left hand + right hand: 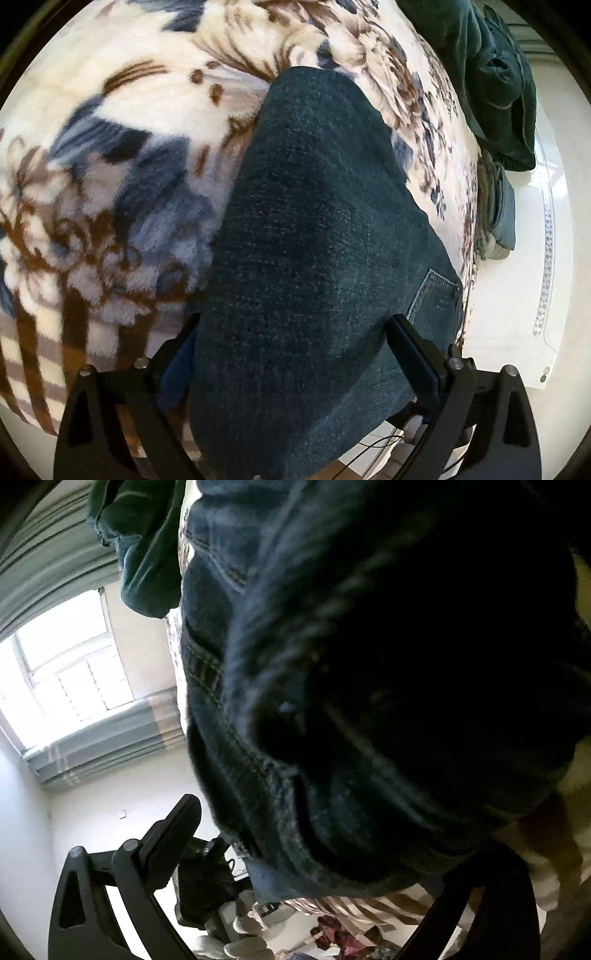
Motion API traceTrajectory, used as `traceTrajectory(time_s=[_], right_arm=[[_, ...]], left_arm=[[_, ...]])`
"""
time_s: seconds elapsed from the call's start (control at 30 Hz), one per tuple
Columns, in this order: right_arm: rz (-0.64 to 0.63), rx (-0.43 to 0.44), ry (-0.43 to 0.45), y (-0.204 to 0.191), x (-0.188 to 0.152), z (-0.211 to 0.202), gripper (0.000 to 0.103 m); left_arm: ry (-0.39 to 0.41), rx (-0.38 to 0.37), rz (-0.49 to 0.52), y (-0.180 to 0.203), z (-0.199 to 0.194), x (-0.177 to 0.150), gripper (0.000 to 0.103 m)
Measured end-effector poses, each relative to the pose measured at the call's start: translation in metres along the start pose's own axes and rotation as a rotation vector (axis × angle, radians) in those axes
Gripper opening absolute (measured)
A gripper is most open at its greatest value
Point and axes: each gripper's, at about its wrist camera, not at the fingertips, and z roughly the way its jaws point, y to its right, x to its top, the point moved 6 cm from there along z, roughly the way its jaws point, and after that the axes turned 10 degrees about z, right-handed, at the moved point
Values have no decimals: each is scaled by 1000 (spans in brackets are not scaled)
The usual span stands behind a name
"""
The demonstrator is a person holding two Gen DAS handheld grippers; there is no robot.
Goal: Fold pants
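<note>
Dark blue jeans (317,229) lie folded lengthwise on a floral fleece blanket (110,177), with a back pocket (436,295) showing at the right. My left gripper (295,332) is open, its fingers (413,350) wide apart on either side of the near end of the jeans. In the right wrist view the jeans (369,683) fill most of the frame very close to the camera, waistband seams (221,709) visible. My right gripper (314,830) has its left finger (173,830) free at the jeans' edge; the right finger is hidden by denim.
A dark green garment (495,81) lies bunched at the far right edge of the bed, also in the right wrist view (147,546). A white floor (532,258) lies beyond the bed edge. A window (70,657) and grey curtains (107,738) are at the left.
</note>
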Motion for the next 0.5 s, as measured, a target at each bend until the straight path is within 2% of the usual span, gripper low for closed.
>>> traceTrajectory(time_s=[0.17, 0.33, 0.43, 0.5], right_arm=[[14, -51, -23, 11, -13, 5, 100], [79, 17, 12, 2, -5, 12, 102], [22, 67, 45, -13, -14, 8, 101], [-33, 33, 55, -12, -16, 14, 97]], left_arm=[[-10, 7, -3, -3, 7, 2, 97], [-18, 7, 8, -1, 10, 3, 99], [-15, -5, 7, -3, 9, 3, 99], [-16, -9, 4, -5, 11, 2, 99]])
